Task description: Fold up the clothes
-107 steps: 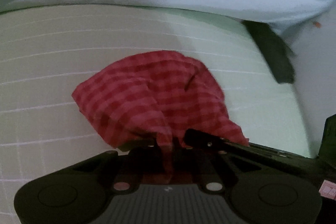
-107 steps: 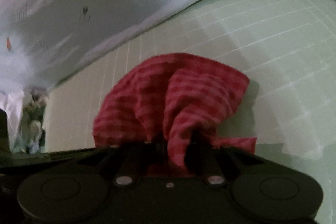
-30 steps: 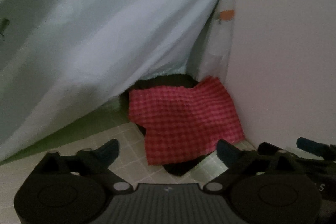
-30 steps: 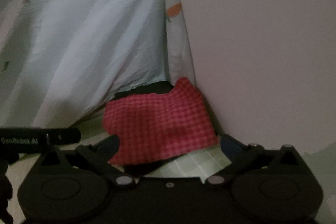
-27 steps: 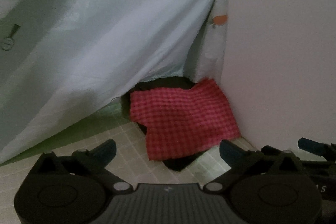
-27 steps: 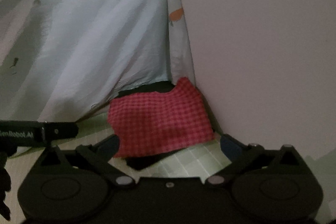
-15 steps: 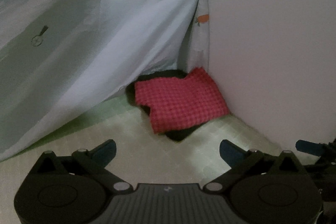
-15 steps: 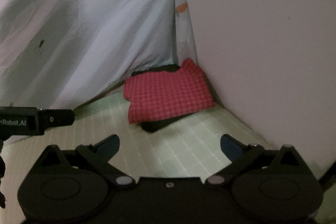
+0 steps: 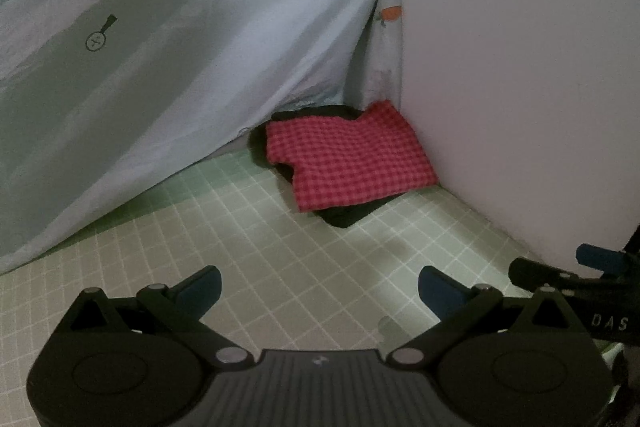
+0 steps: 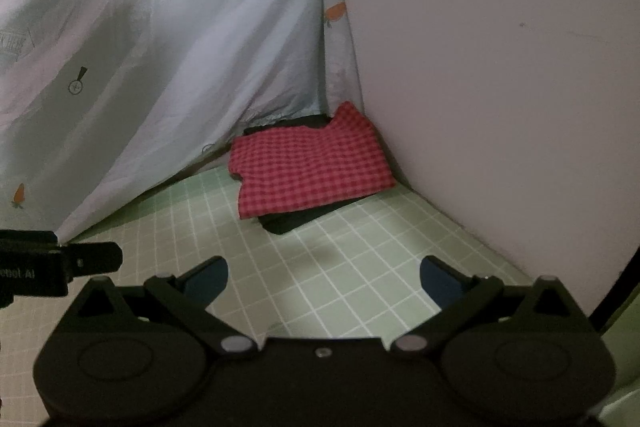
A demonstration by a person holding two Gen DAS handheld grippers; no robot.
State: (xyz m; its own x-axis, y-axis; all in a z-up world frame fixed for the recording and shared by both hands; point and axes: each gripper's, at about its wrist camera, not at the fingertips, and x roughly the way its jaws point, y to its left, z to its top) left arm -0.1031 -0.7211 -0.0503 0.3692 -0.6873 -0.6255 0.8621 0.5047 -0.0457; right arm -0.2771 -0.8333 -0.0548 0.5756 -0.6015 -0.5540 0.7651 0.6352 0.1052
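Red checked cloth point(image 9: 352, 163) sits folded on a dark garment point(image 9: 344, 215) in the corner by the wall point(image 9: 520, 67). Left tongs point(image 9: 319, 287) and right tongs point(image 10: 323, 277) both spread, empty. I'd square any overhang next.

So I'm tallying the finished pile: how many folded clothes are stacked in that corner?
2 visible: a red checked cloth on top and a dark garment under it, sticking out at the front, both on the green mat by the wall. More could be hidden underneath.
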